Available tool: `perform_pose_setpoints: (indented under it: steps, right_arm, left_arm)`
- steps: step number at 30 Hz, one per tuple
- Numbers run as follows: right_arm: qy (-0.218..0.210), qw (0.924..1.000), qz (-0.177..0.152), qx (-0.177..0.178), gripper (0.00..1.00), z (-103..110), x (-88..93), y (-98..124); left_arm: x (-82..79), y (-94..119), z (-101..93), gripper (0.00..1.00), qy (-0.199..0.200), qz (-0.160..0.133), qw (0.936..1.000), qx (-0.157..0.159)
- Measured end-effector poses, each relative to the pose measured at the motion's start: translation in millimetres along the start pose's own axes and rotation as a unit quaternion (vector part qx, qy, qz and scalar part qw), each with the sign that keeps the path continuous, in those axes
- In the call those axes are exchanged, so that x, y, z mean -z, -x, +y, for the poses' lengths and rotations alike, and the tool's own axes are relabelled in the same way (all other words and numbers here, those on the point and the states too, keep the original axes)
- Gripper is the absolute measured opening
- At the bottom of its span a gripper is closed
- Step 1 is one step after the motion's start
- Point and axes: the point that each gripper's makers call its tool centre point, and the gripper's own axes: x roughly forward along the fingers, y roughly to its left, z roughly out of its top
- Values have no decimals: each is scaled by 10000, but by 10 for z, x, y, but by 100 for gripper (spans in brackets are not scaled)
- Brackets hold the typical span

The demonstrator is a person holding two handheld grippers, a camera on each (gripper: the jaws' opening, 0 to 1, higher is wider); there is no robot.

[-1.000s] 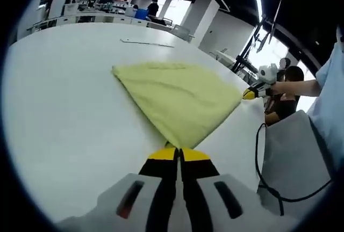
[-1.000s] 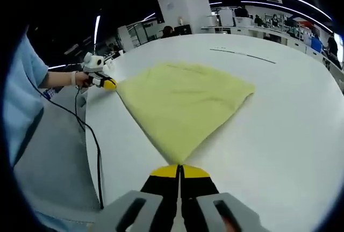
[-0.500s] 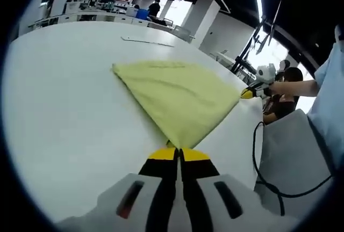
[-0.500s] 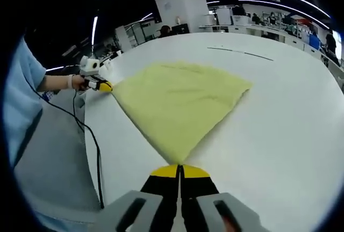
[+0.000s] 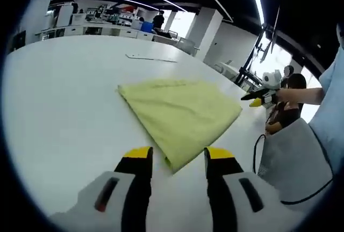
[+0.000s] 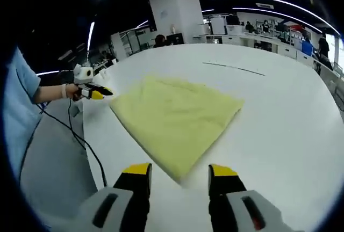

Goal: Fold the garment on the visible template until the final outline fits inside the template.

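A folded pale yellow garment lies flat on the white table, its near corner pointing toward the camera. My left gripper stands open just above that corner, holding nothing. In the right gripper view the same garment lies ahead, and my right gripper is open over its nearest corner. The right gripper appears at the garment's right corner in the left gripper view, lifted off the cloth. The left gripper shows at the garment's left corner in the right gripper view. A thin dark line is marked on the table beyond the garment.
The person's light blue sleeve and a black cable hang beside the table edge. Desks, pillars and people stand in the room far behind. The table's near edge runs close to the garment's left side.
Both grippers have opened and let go of the garment's corners, then drawn back a little. The garment now lies flat on the table.
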Motion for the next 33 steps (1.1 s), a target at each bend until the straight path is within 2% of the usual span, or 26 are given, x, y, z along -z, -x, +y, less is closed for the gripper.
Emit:
perform_pose_setpoints:
  steps: [2, 3, 4, 6, 7, 9, 10, 11, 13, 15, 18, 19, 21, 23, 25, 29, 33]
  right_arm:
    - [25, 10000, -1, -7, 70, 66, -27, 28]
    - [-8, 10000, 43, -26, 87, 145, -34, 27]
    - [-45, 10000, 8, -39, 99, 206, -49, 22]
    - [47, 9998, -202, -79, 100, 297, -105, 7]
    - [66, 9998, -153, -47, 100, 342, -77, -20]
    - [206, 9993, -73, 313, 100, 296, -36, -44]
    - [233, 9990, -125, 371, 100, 303, -41, -50]
    - [201, 9990, -167, 374, 100, 326, -38, -50]
    - [-72, 9982, -510, 302, 100, 394, -80, -38]
    - [-178, 9977, -539, 362, 100, 416, -16, 18]
    - [-259, 9951, -723, 621, 99, 399, 5, 124]
    - [-375, 9939, -803, 655, 99, 387, -1, 147]
    - [-525, 9908, -984, 768, 99, 341, -27, 209]
    - [-571, 9894, -1036, 846, 98, 317, -32, 269]
    - [-591, 9887, -1072, 869, 98, 319, -29, 298]
    - [-581, 9887, -999, 956, 96, 339, 38, 298]
    - [-648, 9884, -983, 957, 95, 373, 78, 285]
  left_arm:
    - [-50, 34, 2, 62, -169, -51, 9997, -178]
    - [-36, 52, 4, 68, -213, 26, 9993, -313]
    - [-33, 67, 1, 77, -238, 45, 9989, -403]
    - [-54, 83, -23, 90, -184, -50, 9982, -577]
    - [-58, 84, -52, 98, -138, -88, 9983, -566]
    - [-72, 107, -98, 100, -25, -133, 9979, -640]
    - [-83, 121, -117, 99, -87, -145, 9976, -670]
    - [-108, 130, -131, 99, -171, -187, 9973, -689]
    - [-134, 129, -165, 99, -175, -217, 9974, -668]
    - [-167, 133, -184, 99, -205, -263, 9967, -745]
    - [-232, 147, -191, 99, -331, -518, 9929, -1020]
    - [-271, 151, -180, 99, -268, -736, 9901, -1166]
    - [-253, 143, -214, 99, -254, -837, 9896, -1145]
    - [-189, 110, -234, 99, -378, -652, 9909, -1111]
    - [-222, 85, -258, 99, -522, -686, 9910, -1026]
    - [-143, 103, -233, 99, -626, -498, 9908, -1094]
    - [-138, 86, -248, 99, -679, -487, 9909, -1051]
